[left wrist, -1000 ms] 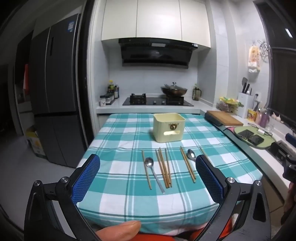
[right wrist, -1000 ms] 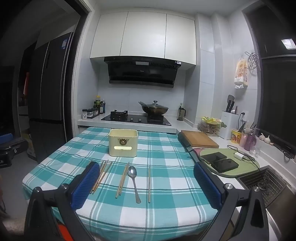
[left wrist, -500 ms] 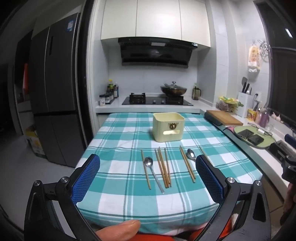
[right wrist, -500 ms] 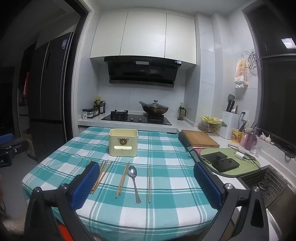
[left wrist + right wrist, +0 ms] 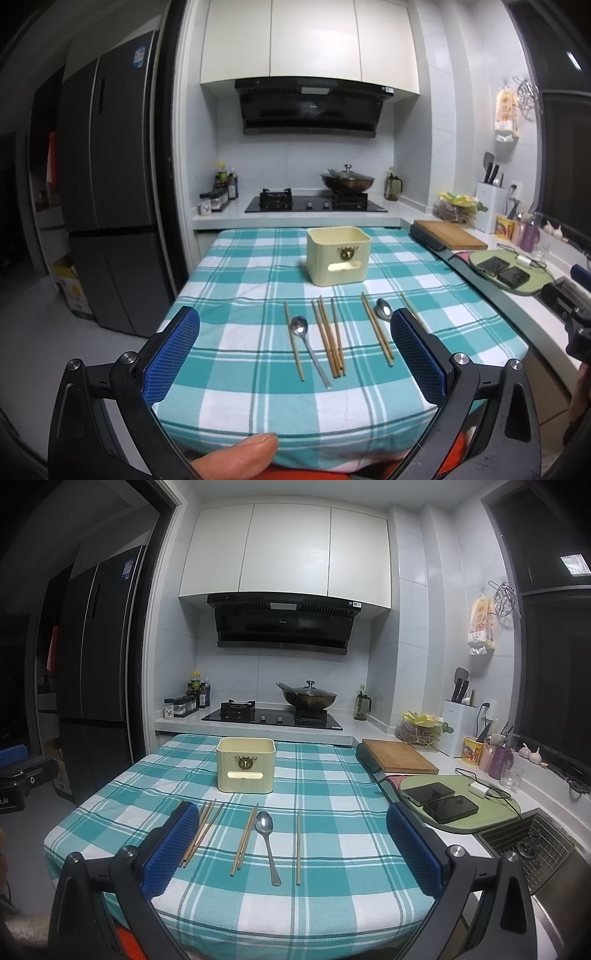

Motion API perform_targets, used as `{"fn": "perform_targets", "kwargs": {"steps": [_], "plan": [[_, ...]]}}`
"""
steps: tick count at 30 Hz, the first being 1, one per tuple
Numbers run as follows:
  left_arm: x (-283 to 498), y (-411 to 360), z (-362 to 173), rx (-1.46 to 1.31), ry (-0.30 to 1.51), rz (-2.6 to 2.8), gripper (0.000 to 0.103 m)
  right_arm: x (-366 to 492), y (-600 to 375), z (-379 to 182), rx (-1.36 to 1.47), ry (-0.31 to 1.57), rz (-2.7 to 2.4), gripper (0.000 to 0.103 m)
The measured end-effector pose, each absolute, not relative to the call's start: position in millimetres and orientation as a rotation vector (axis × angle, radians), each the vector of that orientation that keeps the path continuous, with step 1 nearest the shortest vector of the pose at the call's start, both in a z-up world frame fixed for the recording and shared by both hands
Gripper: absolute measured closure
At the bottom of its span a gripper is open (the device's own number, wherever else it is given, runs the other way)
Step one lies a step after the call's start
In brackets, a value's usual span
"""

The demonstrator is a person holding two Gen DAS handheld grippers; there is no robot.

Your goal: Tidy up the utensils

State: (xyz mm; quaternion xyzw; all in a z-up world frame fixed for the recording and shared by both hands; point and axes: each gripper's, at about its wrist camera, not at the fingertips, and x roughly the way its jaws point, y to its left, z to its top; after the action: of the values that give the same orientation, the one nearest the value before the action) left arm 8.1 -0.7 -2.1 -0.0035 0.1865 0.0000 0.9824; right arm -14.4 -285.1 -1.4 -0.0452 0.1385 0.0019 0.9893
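The jaws of the left gripper (image 5: 294,352) and the right gripper (image 5: 291,843) are both spread wide and hold nothing, poised above the near edge of the table covered by a teal-and-white checked cloth (image 5: 236,288). On the cloth, loose wooden chopsticks (image 5: 327,338) and two steel spoons (image 5: 266,840) lie in a row. Beyond them stands a cream square plastic utensil holder (image 5: 338,256).

dim, cool light | sharp centre | fisheye-bent, dark edges
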Motion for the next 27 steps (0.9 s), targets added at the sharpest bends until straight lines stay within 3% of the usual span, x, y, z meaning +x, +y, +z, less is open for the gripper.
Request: {"fn": "perform_targets", "kwargs": {"steps": [27], "plan": [[18, 5, -9, -0.022, 0.384, 0.038, 0.000, -7, -295, -5, -0.075, 0.285, 0.002, 0.000]]}}
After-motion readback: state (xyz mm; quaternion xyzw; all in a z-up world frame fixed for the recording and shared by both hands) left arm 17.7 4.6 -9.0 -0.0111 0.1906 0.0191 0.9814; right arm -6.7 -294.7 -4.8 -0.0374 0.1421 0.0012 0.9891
